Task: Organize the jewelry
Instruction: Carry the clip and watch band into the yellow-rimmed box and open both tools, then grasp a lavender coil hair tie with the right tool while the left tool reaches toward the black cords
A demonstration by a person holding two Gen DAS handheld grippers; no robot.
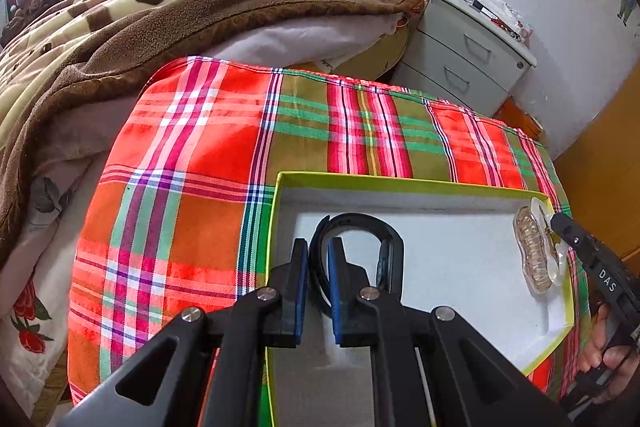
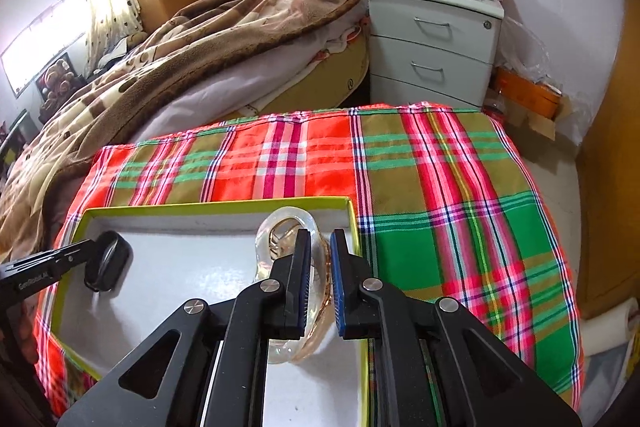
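Left gripper jaws were narrow, clamped on the black bangle at the box's left end. Right gripper jaws pinched the clear bangle by the right wall. Both sat inside the yellow-rimmed box on the plaid cloth.

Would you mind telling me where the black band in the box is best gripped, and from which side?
Grip the black band across one wall of its loop, coming from the box's open top. It stands on edge, so one finger goes inside the loop and one outside. That is how the left tool pinches its left side now.
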